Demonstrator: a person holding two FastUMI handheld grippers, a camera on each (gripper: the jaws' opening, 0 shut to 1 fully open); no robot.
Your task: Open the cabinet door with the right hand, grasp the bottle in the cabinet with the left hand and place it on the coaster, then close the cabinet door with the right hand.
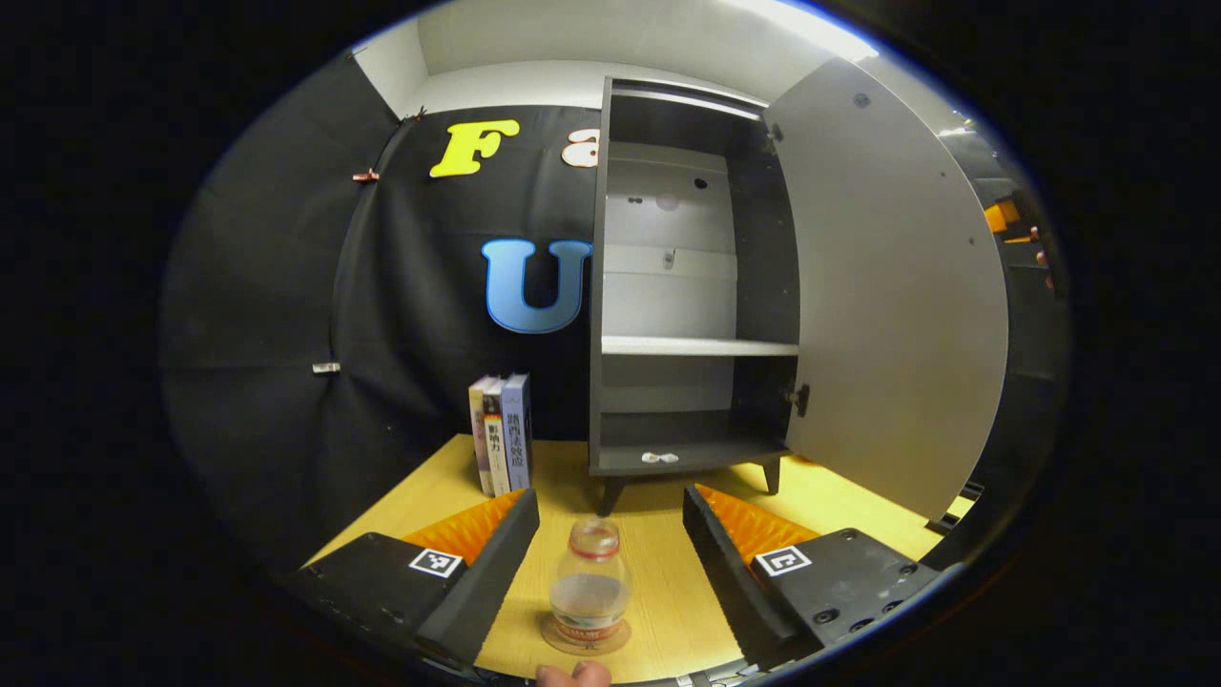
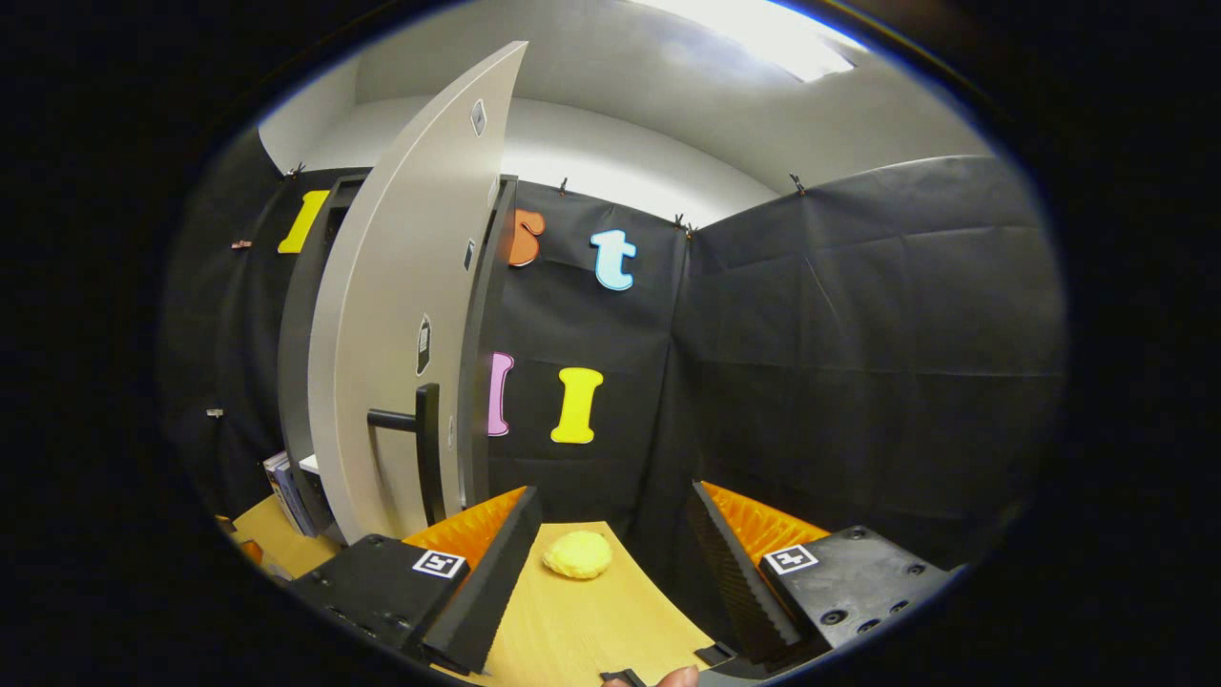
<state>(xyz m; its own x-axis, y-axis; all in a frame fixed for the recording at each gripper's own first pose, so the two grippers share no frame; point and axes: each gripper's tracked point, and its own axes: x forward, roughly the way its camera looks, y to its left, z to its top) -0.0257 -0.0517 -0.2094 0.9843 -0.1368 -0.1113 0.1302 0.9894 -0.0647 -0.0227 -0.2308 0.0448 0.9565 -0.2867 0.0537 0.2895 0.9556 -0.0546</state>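
Note:
A clear plastic bottle (image 1: 590,584) with a red label band stands upright on a round brown coaster (image 1: 586,637) on the wooden table, between the fingers of my left gripper (image 1: 610,530), which is open and not touching it. Behind it the dark cabinet (image 1: 692,286) stands with its grey door (image 1: 887,296) swung wide to the right; its shelves hold no bottle. In the right gripper view the door (image 2: 401,315) is seen edge-on at left with its dark handle (image 2: 424,448). My right gripper (image 2: 610,530) is open, right of the handle and apart from it.
Three upright books (image 1: 501,434) stand left of the cabinet. A small white object (image 1: 660,458) lies on the cabinet's bottom shelf. A yellow lump (image 2: 578,554) rests on the table ahead of my right gripper. Black cloth walls close the booth.

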